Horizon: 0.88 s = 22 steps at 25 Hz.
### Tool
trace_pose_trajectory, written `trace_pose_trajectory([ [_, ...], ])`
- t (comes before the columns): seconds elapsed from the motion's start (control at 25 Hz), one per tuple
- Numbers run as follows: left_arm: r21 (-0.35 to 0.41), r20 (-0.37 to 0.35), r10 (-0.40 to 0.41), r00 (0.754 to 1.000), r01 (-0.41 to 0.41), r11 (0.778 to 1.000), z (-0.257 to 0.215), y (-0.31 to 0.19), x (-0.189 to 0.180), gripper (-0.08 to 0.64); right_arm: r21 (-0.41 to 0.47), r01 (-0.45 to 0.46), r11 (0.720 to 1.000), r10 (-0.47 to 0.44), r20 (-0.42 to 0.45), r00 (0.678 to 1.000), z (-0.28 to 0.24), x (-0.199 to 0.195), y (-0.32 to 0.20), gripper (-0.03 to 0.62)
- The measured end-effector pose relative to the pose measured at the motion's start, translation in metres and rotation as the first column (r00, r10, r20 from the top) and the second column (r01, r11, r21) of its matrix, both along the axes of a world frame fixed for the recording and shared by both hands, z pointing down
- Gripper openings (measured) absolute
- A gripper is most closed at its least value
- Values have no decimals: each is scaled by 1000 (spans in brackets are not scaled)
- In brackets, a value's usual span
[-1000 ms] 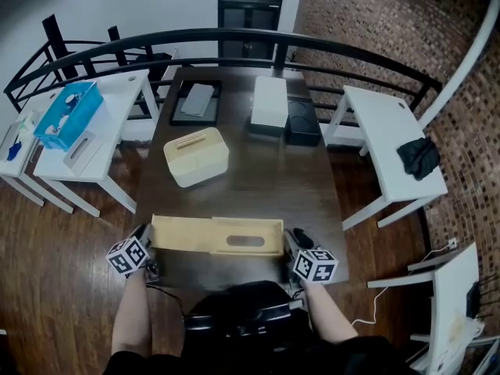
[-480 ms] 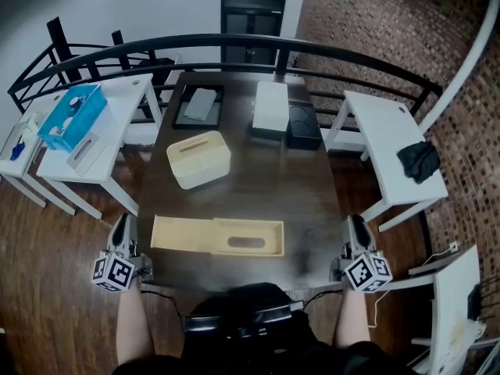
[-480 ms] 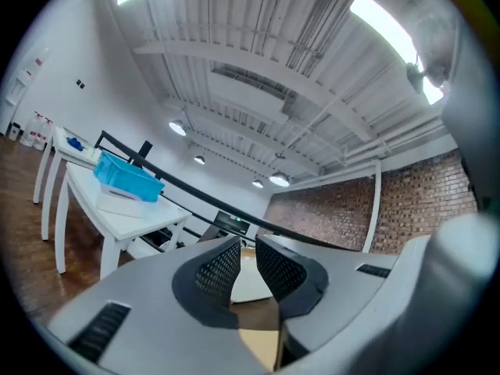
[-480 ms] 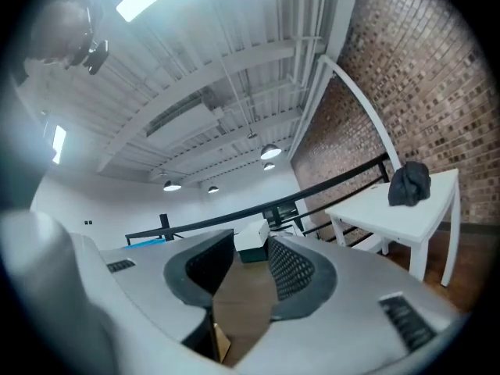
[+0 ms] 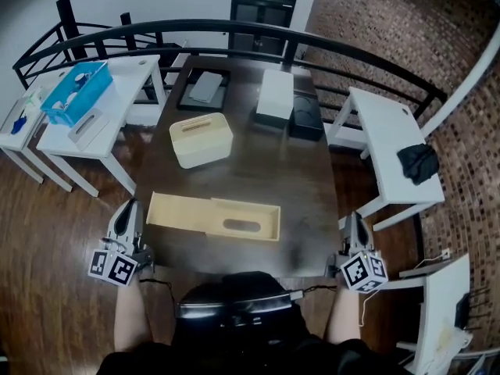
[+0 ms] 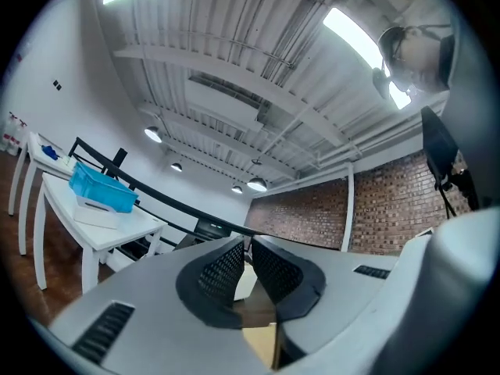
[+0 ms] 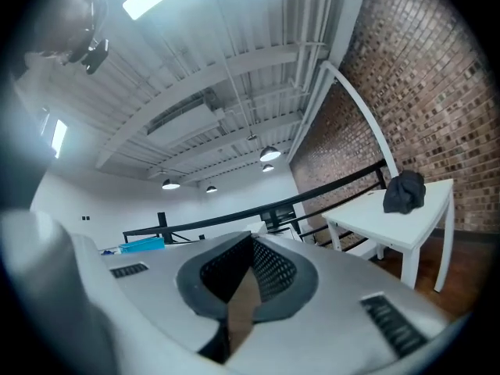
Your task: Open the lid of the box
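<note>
The pale wooden box (image 5: 178, 212) lies flat near the front edge of the dark table (image 5: 301, 194). Its lid (image 5: 244, 225), with an oval slot, sits shifted to the right, and a step shows between the two parts. My left gripper (image 5: 128, 209) hangs off the table's left side, level with the box's left end and apart from it. My right gripper (image 5: 353, 220) hangs off the right side, well away from the lid. In the left gripper view the left gripper (image 6: 250, 244) is shut on nothing. In the right gripper view the right gripper (image 7: 251, 241) is also shut on nothing.
A cream tissue box (image 5: 201, 139) stands mid-table. At the far end are a white box (image 5: 275, 96), a black box (image 5: 305, 118) and a dark tray (image 5: 205, 88). White side tables flank the table: left with a blue bin (image 5: 74, 92), right with a black cloth (image 5: 418, 162). A black railing (image 5: 328, 53) curves behind.
A second ago both grippers were at the two ends of the wooden box. They have since drawn outward, off the table's sides. The box lies where it was.
</note>
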State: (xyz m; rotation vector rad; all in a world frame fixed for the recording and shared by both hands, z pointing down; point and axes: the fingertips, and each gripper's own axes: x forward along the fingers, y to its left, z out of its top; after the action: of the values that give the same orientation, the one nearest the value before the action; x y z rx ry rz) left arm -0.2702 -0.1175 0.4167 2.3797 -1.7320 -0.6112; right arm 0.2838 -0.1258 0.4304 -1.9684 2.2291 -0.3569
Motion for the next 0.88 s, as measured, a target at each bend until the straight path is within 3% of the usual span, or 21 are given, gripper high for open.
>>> trace_pose_trajectory([
  [0.16,-33,2,-16,1000,16,999,8,7,2,31,33,43,999,-43,-11,999,-8,-6,4,2],
  [0.36,-45,-12,-19,1000,19,999,11,12,1,31,37,72,997,-73,37,997,-6,-11,2,0],
  [0.88,-80,-8,7,1000,-8,997,21,9,13,31,10,70,998,-70,61,996,4,-6,9,0],
])
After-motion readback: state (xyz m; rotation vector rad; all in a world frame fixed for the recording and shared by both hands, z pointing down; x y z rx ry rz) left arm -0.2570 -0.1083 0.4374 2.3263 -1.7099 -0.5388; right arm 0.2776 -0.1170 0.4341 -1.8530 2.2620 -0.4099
